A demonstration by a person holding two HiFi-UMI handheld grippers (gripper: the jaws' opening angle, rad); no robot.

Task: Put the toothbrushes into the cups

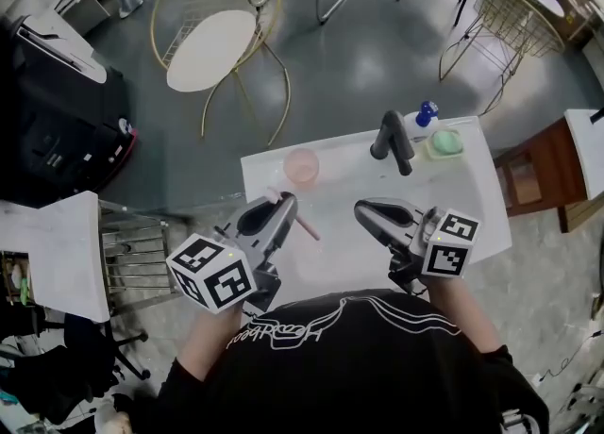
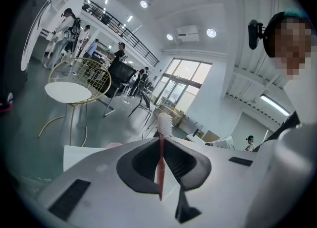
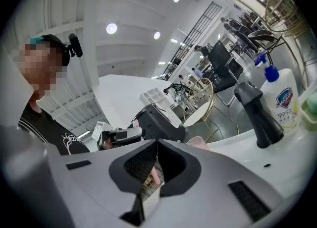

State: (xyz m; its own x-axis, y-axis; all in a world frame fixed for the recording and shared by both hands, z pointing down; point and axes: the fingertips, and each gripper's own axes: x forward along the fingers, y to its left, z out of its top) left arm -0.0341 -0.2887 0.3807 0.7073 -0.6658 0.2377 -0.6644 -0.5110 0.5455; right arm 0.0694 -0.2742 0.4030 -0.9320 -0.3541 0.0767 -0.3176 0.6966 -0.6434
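While the person leans over the white tabletop [image 1: 453, 198], the left gripper [image 1: 281, 202] has its jaws clamped tight on a pink toothbrush [image 1: 308, 228]. The brush crosses the jaws, bristles out 1 side and handle out the other. It hangs over the near part of the tabletop, just short of the pink cup [image 1: 302, 166]. The right gripper [image 1: 364, 208] hovers beside it, well apart, its jaws together at the tips with nothing plainly held. Something pale pink shows through the gap behind them, but I cannot tell what. Along the far edge stand 3 things: a black tap [image 1: 392, 140], a blue-capped bottle [image 1: 422, 119] and a green cup [image 1: 445, 143].
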